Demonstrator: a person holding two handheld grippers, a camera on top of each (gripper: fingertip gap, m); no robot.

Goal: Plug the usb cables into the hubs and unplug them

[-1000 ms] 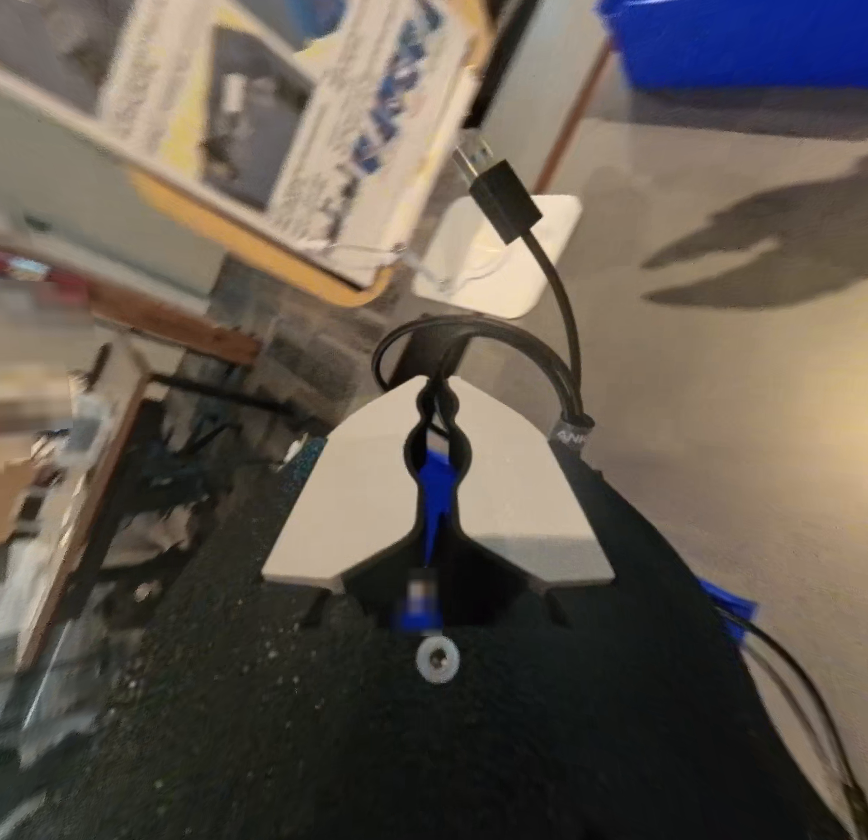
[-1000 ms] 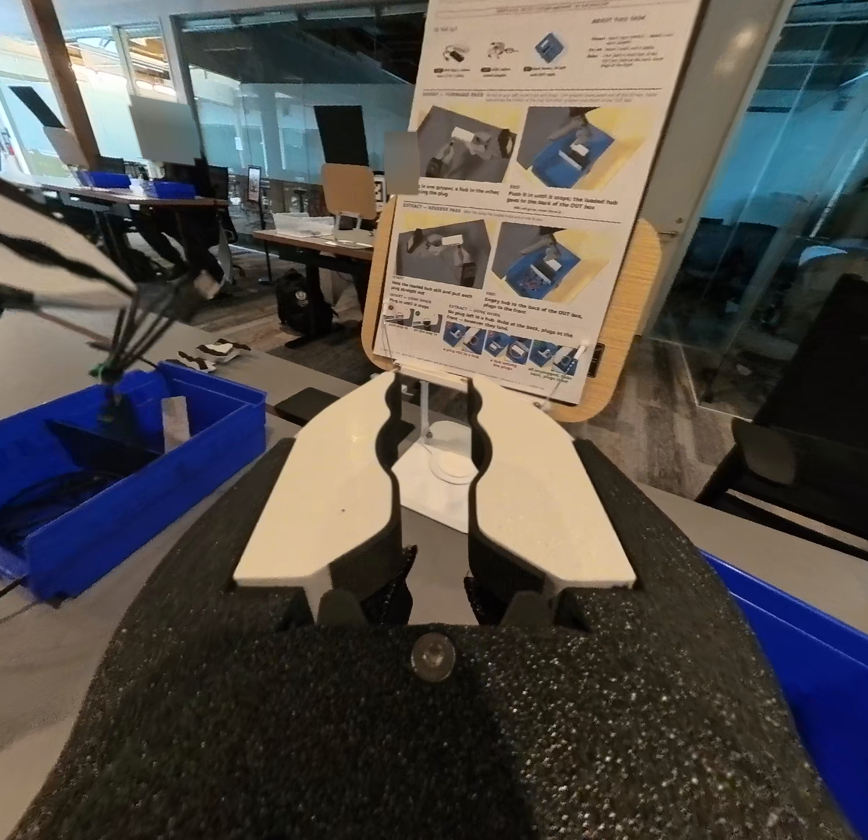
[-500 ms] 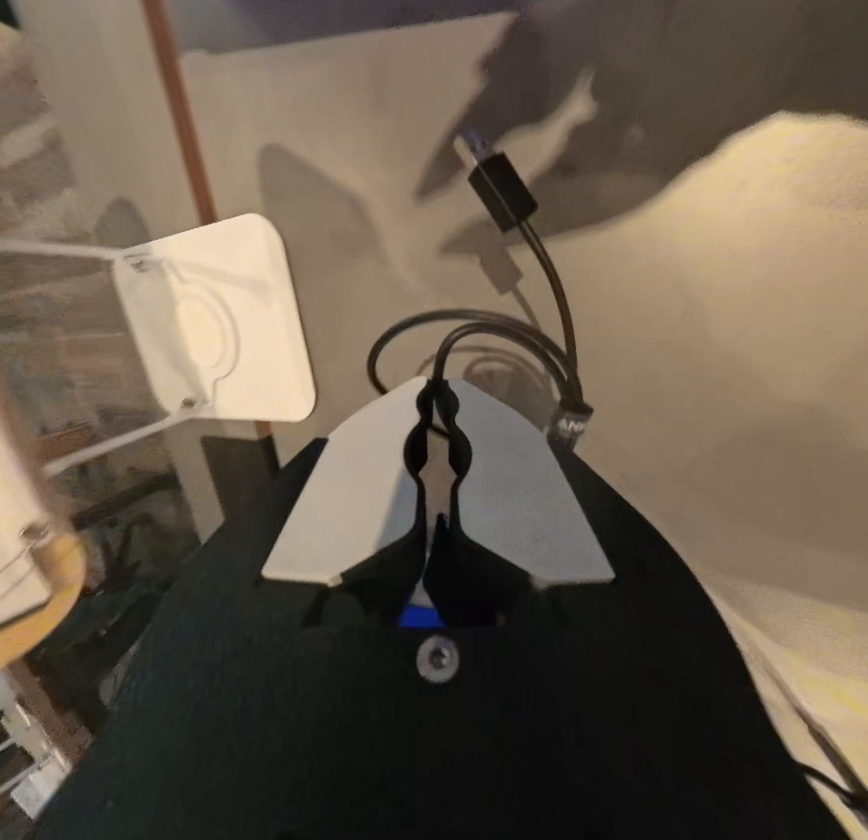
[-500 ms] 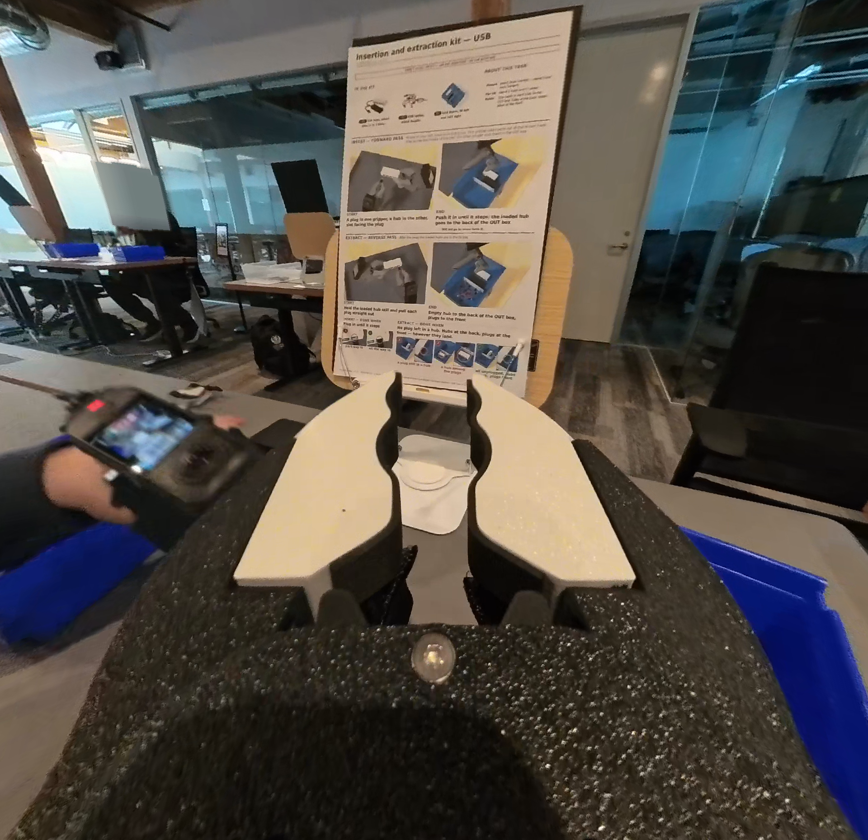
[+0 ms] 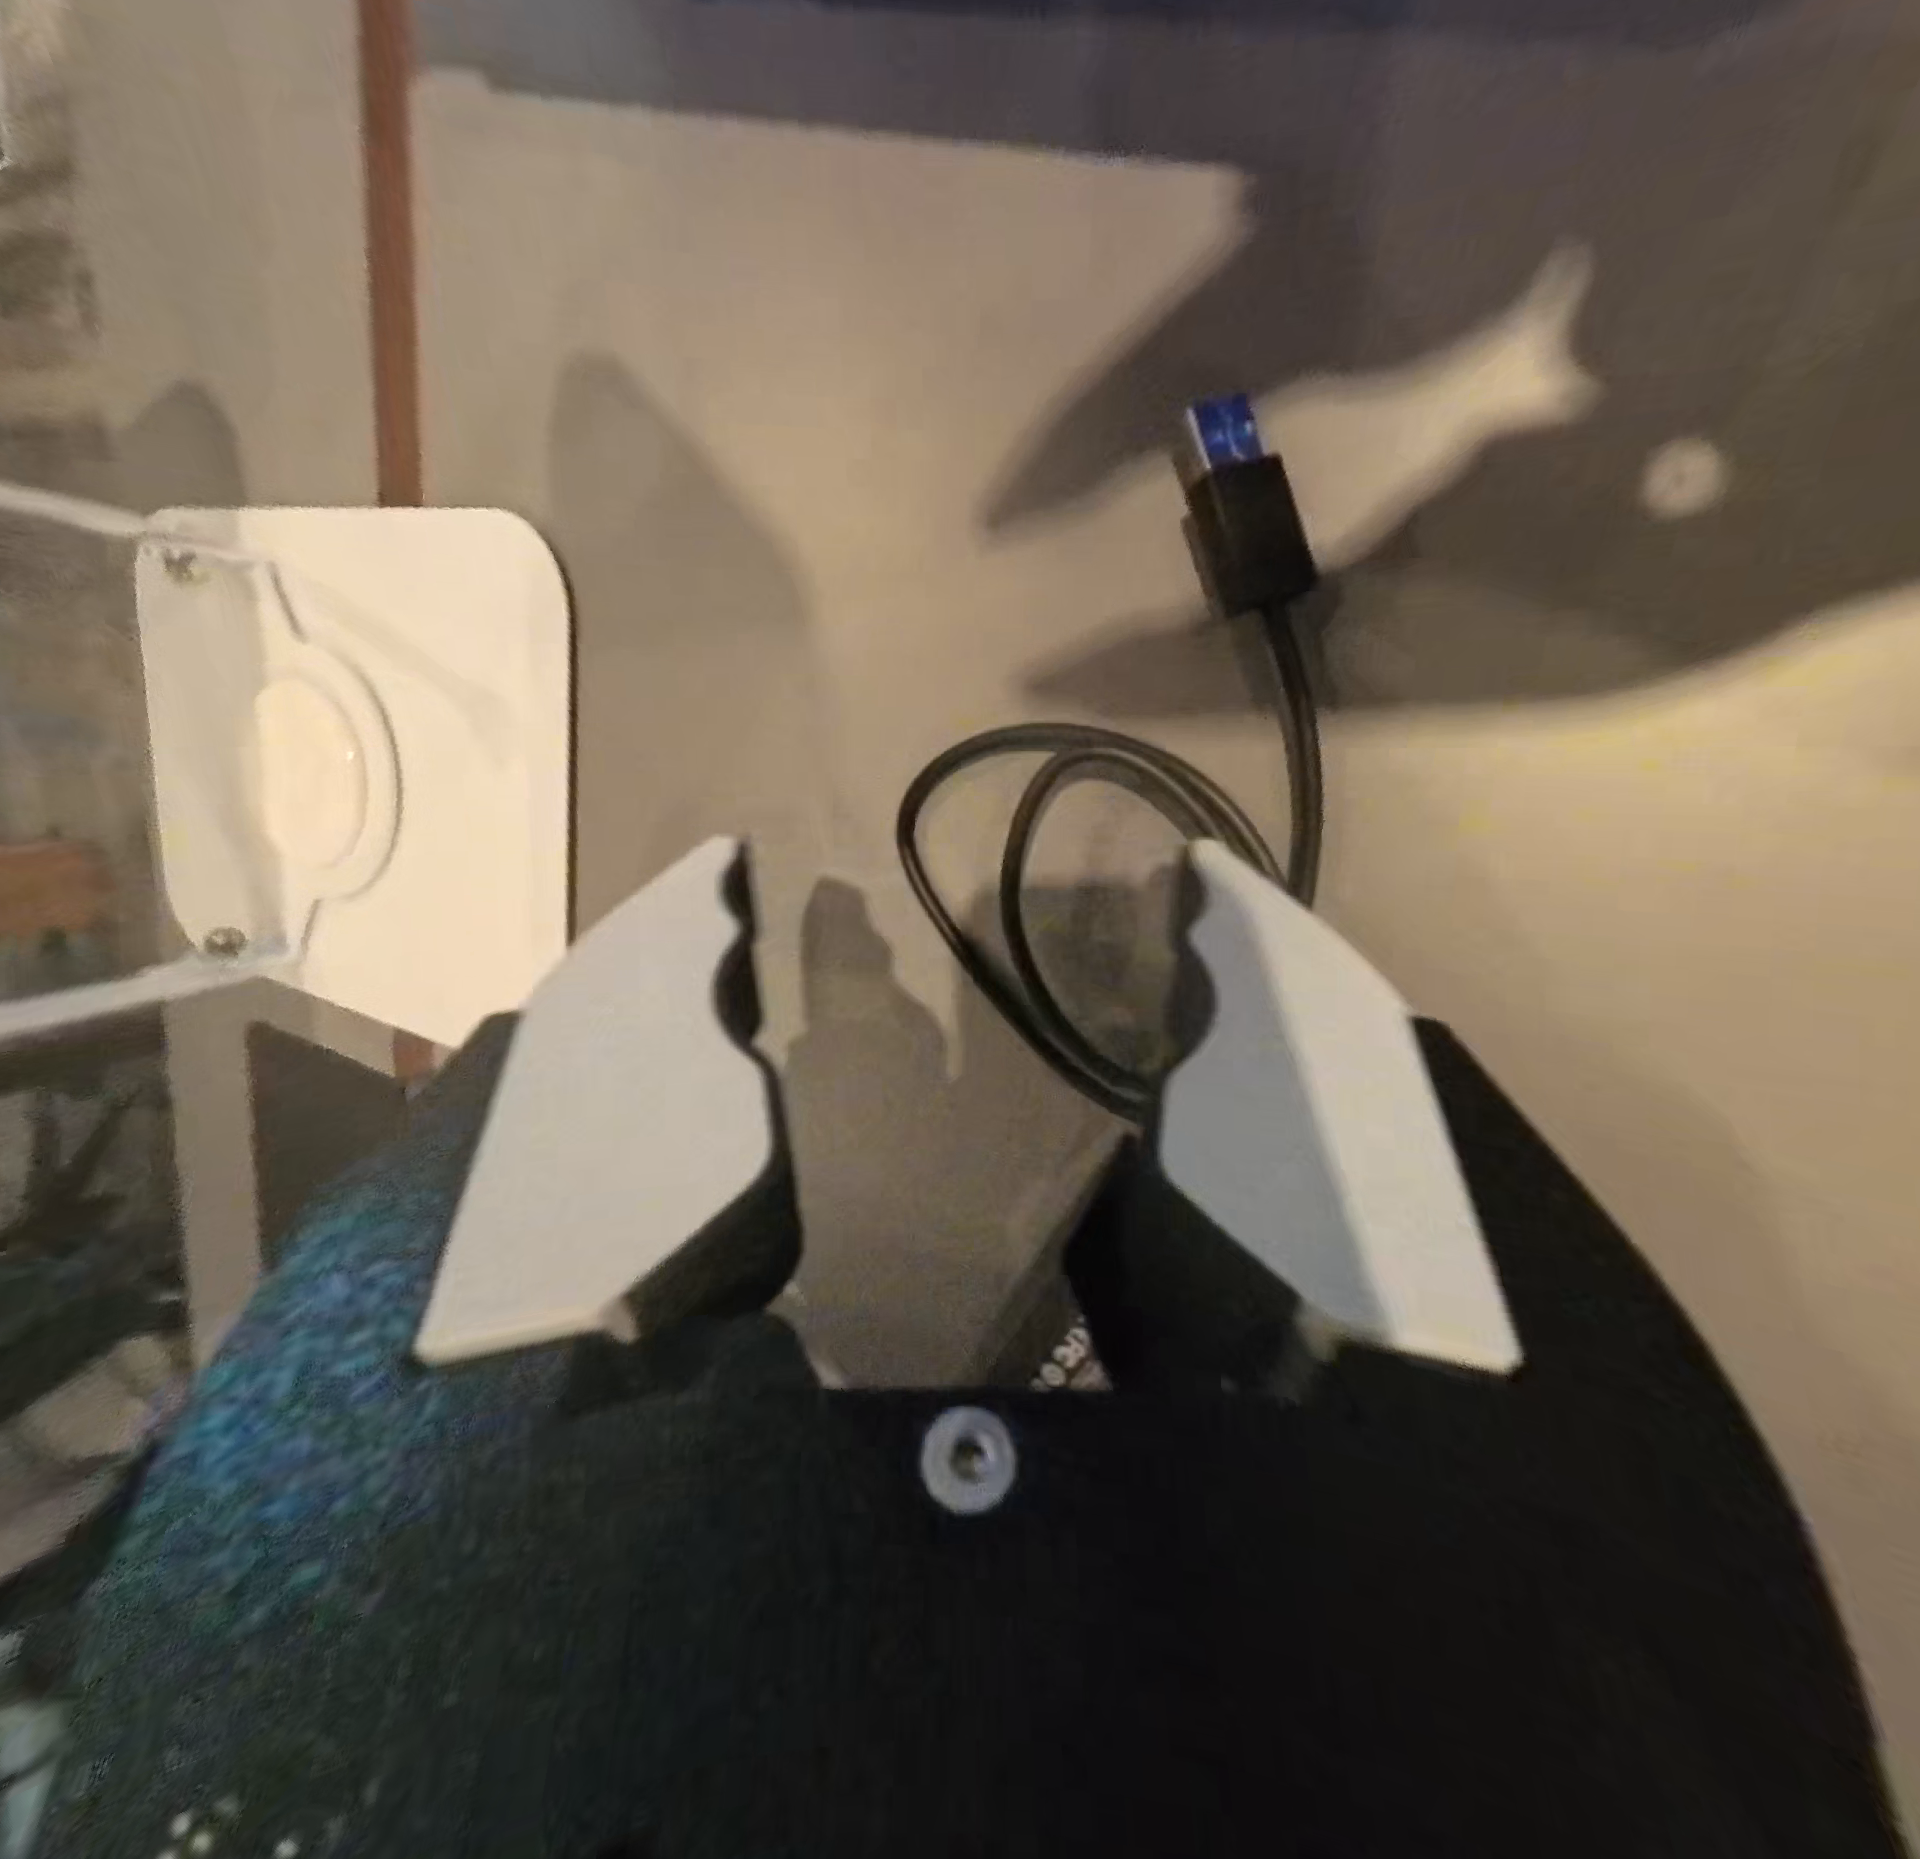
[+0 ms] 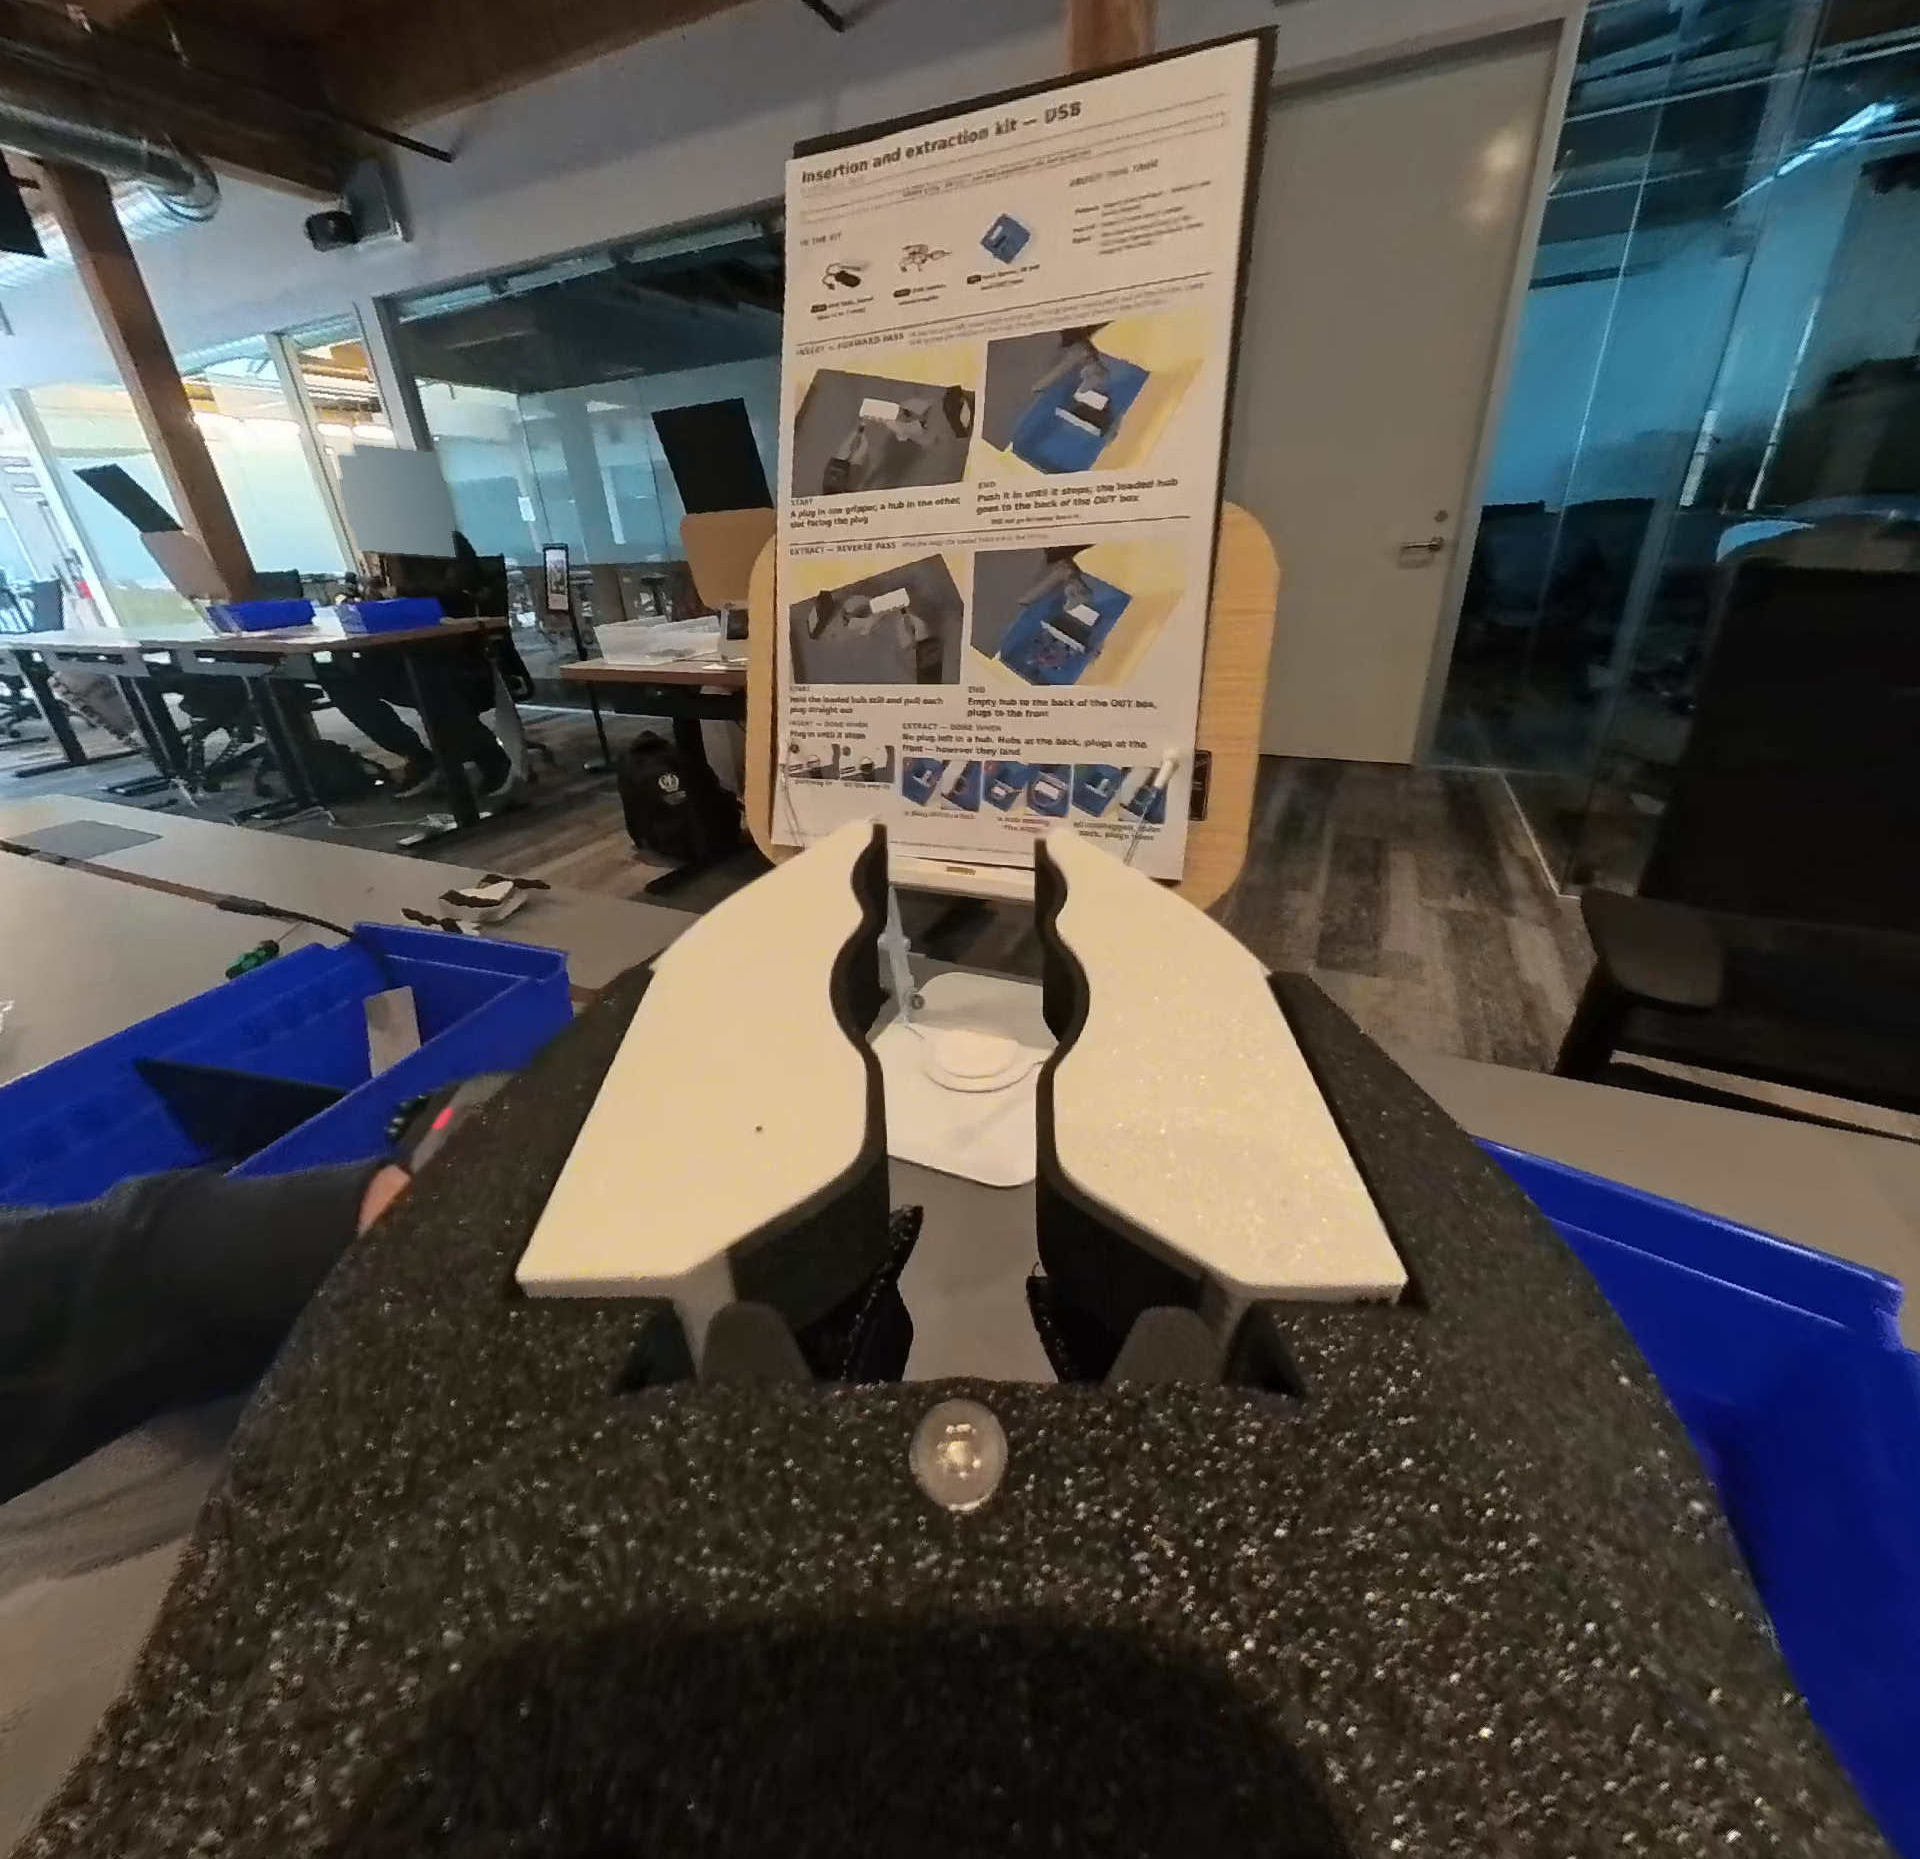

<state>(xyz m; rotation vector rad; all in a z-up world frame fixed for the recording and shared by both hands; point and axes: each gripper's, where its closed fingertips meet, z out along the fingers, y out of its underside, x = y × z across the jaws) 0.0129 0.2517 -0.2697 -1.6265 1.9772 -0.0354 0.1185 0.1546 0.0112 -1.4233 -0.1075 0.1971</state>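
Note:
My left gripper (image 5: 961,853) is open wide, close above the grey table (image 5: 1558,978). A black USB cable (image 5: 966,874) lies coiled just ahead of the fingertips. Its black plug (image 5: 1247,542) with a blue tip points away from me. A dark body, apparently the hub (image 5: 1081,936), lies under the right finger, mostly hidden. Nothing is gripped. My right gripper (image 6: 961,905) is open and empty, held above the table and facing the instruction board (image 6: 997,459). The left gripper's rear (image 6: 426,1123) and a person's dark sleeve (image 6: 156,1290) show at its lower left.
The board's white stand base (image 5: 353,770) sits left of the cable and also shows in the right wrist view (image 6: 966,1082). A blue bin (image 6: 312,1030) stands at the left and another blue bin (image 6: 1714,1342) at the right. A black chair (image 6: 1766,874) is beyond the table.
My left gripper has opened and let go of the black cable bundle, which now rests on the table. The left hand has moved lower in the right wrist view. The right gripper stays open.

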